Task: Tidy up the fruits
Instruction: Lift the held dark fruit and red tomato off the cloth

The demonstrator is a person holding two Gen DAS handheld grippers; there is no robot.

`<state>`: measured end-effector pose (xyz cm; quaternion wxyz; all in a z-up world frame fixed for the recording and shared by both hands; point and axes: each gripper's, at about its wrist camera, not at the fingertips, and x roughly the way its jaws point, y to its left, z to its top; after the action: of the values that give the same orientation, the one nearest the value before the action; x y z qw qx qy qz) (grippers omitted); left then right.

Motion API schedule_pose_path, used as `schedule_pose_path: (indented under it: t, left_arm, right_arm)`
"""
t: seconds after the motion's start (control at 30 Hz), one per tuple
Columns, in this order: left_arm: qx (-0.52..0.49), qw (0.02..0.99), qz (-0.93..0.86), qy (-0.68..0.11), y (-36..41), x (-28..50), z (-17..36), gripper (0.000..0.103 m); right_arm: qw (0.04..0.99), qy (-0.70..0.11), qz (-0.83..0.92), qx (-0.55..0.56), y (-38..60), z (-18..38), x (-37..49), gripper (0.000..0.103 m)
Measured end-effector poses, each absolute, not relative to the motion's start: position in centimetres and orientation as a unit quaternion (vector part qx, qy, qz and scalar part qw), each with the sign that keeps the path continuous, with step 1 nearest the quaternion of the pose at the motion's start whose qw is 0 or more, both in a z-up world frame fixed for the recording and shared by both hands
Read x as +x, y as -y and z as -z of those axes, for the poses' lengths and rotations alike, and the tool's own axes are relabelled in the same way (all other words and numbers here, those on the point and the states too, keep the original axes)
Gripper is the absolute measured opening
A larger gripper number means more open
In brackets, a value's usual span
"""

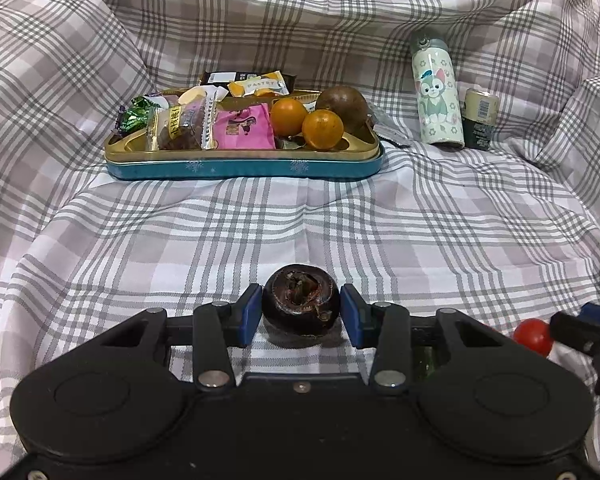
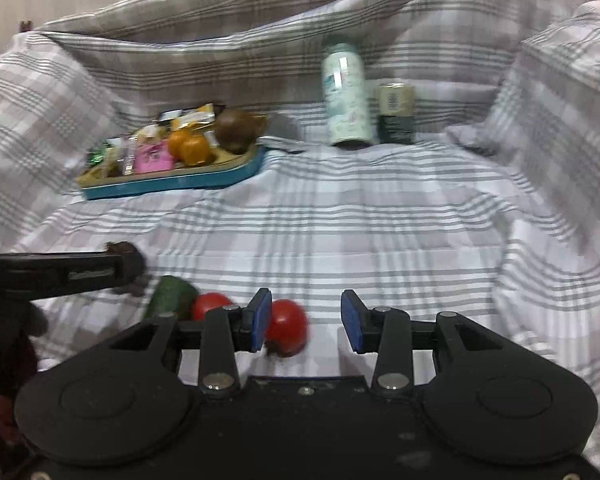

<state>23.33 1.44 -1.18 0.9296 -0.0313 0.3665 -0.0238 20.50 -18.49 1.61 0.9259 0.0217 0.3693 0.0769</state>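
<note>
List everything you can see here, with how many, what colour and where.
dark fruit: one, blackish-brown, on the cloth between the left tool's pads
tomatoes: two, red, near cloth
green vegetable: one, beside the tomatoes
oranges: two, orange, in the tray
brown fruit: one, tray's right end
snack packets: several, mixed colours, in the tray
tray: one, gold inside, teal wall, far left
bottle: one, white, cat print, far right
can: one, dark green, beside the bottle
cloth: one, grey-lilac plaid, underneath everything
left tool: blue pads, around the dark fruit
right tool: open, one tomato by its left pad
</note>
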Motion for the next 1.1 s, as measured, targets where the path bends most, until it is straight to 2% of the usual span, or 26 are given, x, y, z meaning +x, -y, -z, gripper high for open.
schedule_pose_path:
  t: [0.33, 0.5, 0.57, 0.63, 1.1]
  left_arm:
    - [-0.031, 0.931, 0.025, -0.364, -1.4, 23.2, 1.1, 0.051]
    - [-0.031, 0.931, 0.024, -0.364, -1.4, 23.2, 1.1, 0.051]
    - [-0.03, 0.931, 0.024, -0.363, -1.4, 23.2, 1.1, 0.051]
    - [-0.029, 0.931, 0.023, -0.362, -1.4, 23.2, 1.1, 0.051]
    - [-0.015, 0.942, 0.027, -0.336, -1.2, 21.9, 0.3, 0.051]
  right_arm:
    - [0.923, -0.372, -0.085, -0.051, 15.4, -0.3, 21.1, 0.041]
    - [0.914, -0.395, -0.081, -0.042, 15.8, 0.3, 22.0, 0.041]
    - [0.91, -0.407, -0.082, -0.023, 16.3, 0.5, 22.4, 0.037]
    - [0.911, -0.404, -0.083, -0.008, 16.7, 0.3, 22.4, 0.034]
    - [0.932, -0.357, -0.057, 0.0, 17.1, -0.7, 21.8, 0.034]
